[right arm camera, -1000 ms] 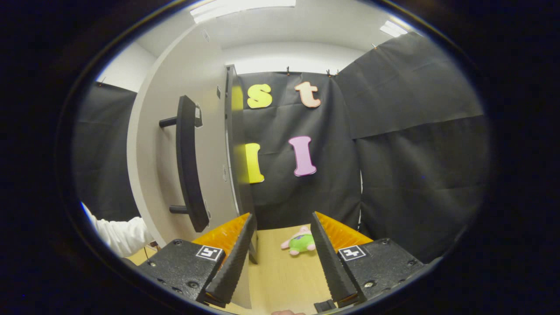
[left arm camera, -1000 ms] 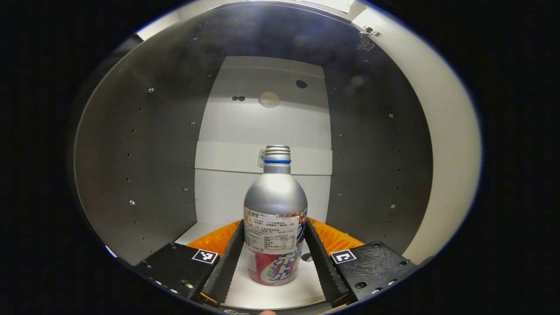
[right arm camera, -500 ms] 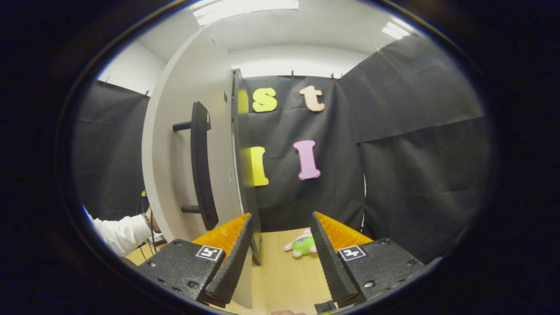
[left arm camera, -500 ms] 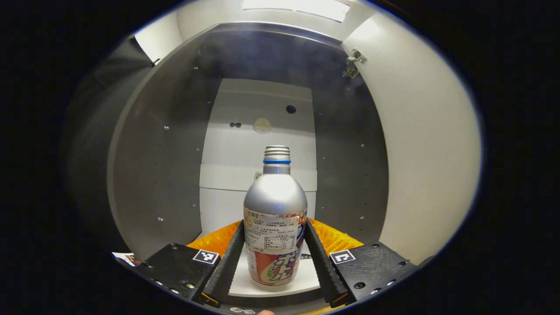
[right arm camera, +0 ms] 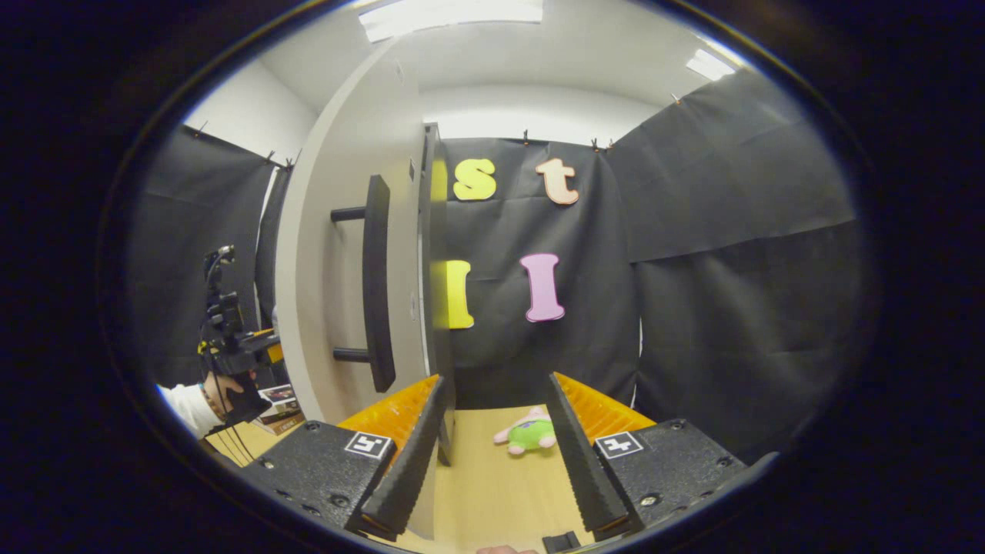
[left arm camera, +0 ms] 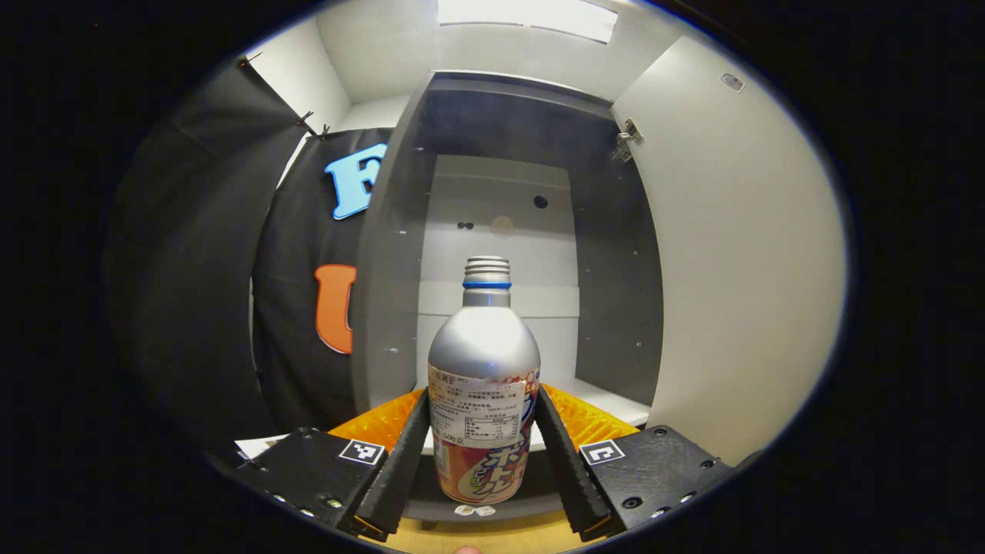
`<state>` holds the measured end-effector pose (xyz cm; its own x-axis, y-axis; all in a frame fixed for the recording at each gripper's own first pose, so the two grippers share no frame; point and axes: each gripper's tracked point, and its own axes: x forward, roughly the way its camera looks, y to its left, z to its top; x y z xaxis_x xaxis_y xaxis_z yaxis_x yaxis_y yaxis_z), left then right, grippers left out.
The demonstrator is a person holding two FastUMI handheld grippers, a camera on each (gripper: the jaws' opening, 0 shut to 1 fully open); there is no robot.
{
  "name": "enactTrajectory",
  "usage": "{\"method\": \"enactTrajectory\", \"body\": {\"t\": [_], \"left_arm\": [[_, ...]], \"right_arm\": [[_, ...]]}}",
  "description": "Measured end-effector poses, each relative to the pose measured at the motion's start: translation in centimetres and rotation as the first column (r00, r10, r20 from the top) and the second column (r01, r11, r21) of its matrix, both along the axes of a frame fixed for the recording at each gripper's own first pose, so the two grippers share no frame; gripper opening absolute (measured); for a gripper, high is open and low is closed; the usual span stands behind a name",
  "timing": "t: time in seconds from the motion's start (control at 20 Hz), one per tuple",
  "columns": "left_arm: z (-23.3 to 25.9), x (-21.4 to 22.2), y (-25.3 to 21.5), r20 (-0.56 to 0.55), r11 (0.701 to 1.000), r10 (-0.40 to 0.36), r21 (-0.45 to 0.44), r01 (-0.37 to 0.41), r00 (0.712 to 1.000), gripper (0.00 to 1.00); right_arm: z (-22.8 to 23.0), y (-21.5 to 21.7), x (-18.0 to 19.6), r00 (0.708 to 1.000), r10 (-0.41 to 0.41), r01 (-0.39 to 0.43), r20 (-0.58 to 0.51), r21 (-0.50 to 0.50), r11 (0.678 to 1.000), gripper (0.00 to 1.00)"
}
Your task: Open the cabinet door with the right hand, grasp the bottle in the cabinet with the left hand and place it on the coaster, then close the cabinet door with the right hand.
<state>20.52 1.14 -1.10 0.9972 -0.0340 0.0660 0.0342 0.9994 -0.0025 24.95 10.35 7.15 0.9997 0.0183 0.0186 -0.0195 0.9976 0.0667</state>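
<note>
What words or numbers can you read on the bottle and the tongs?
Bottle, white panel: small print, too small to read.
Bottle, big coloured characters low down: they curve out of sight, not readable whole.
Left tongs, square markers: black-and-white patterns, no words.
Right tongs, square markers: patterns too, no words.

Silver bottle [left arm camera: 484, 385] upright, uncapped, before open cabinet door [left arm camera: 739, 254]
</note>
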Motion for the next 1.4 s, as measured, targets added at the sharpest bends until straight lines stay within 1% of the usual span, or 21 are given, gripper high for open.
{"method": "enactTrajectory", "body": {"t": [0.25,0.4,0.55,0.7,0.8,0.85,1.0,1.2,1.4], "left_arm": [[-7.0,-5.3,4.3,-0.061,0.995,0.095,0.002,-0.095,0.994,0.77],[-10.7,-8.0,5.9,-0.085,0.988,0.149,-0.022,-0.151,0.985,0.77],[-14.3,-10.2,6.5,-0.114,0.984,0.178,0.013,-0.177,0.977,0.77],[-17.8,-11.5,6.3,-0.149,0.981,0.192,0.062,-0.185,0.970,0.77],[-19.9,-12.1,6.2,-0.162,0.978,0.202,0.076,-0.192,0.966,0.77],[-20.8,-12.4,6.2,-0.166,0.977,0.210,0.072,-0.200,0.963,0.77],[-22.5,-13.2,6.7,-0.160,0.966,0.256,0.070,-0.248,0.953,0.77],[-25.1,-13.6,7.0,-0.191,0.963,0.266,0.020,-0.267,0.945,0.77],[-26.9,-14.0,8.0,-0.212,0.954,0.294,0.009,-0.298,0.932,0.77]], "right_arm": [[-0.3,0.8,-0.4,1.000,0.010,-0.010,-0.009,-0.009,1.000,0.82],[-0.6,1.1,-0.4,1.000,0.005,-0.005,0.002,-0.027,1.000,0.82],[-1.2,1.4,-0.6,1.000,-0.002,0.002,-0.011,0.000,1.000,0.82],[-1.1,0.9,-1.0,1.000,-0.021,0.021,0.003,0.017,1.000,0.82],[-1.1,0.8,-1.1,1.000,-0.027,0.027,-0.001,0.029,0.999,0.82],[-1.1,0.8,-1.3,1.000,-0.027,0.027,-0.007,0.030,0.999,0.82],[-1.2,0.1,-1.9,0.998,-0.060,0.060,-0.026,0.015,0.998,0.82],[-0.5,0.0,-2.4,0.997,-0.078,0.079,-0.025,0.023,0.997,0.82],[-0.2,-0.4,-2.7,0.994,-0.102,0.102,-0.038,-0.007,0.995,0.82]]}}
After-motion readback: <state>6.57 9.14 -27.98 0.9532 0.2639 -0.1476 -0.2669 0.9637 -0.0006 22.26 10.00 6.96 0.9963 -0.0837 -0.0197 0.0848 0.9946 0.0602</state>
